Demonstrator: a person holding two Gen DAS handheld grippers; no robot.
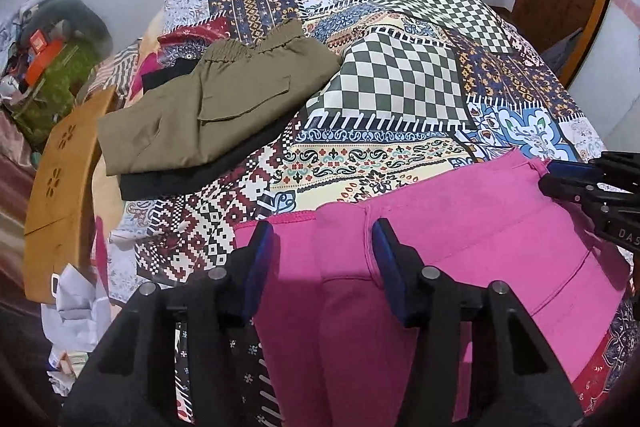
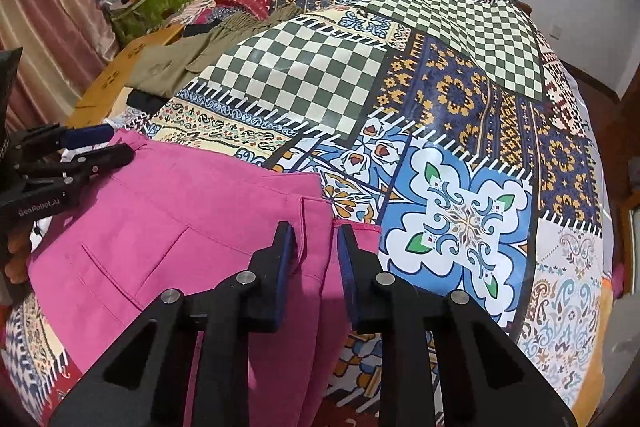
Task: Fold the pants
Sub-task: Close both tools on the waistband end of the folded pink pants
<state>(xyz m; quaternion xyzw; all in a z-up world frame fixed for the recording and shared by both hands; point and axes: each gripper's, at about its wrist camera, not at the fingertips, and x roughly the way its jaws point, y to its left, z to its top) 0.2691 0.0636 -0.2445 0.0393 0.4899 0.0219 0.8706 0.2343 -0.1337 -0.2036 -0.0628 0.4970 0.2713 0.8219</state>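
Pink pants (image 1: 460,227) (image 2: 160,227) lie folded lengthwise on the patchwork bed cover (image 1: 400,79) (image 2: 460,107). My left gripper (image 1: 322,239) (image 2: 100,145) is at one end of them, its jaws standing wide over a ridge of pink cloth that the pads do not press. My right gripper (image 2: 316,251) (image 1: 556,177) is at the other end, near the hem. Its jaws are narrow, with a strip of pink fabric between the blue pads and a gap still showing on both sides.
Folded olive pants (image 1: 208,107) (image 2: 172,67) rest on a black garment (image 1: 160,183) at the far left of the bed. A wooden board (image 1: 64,187) and a clutter pile (image 1: 52,67) stand past that edge. Crumpled white paper (image 1: 76,315) lies below.
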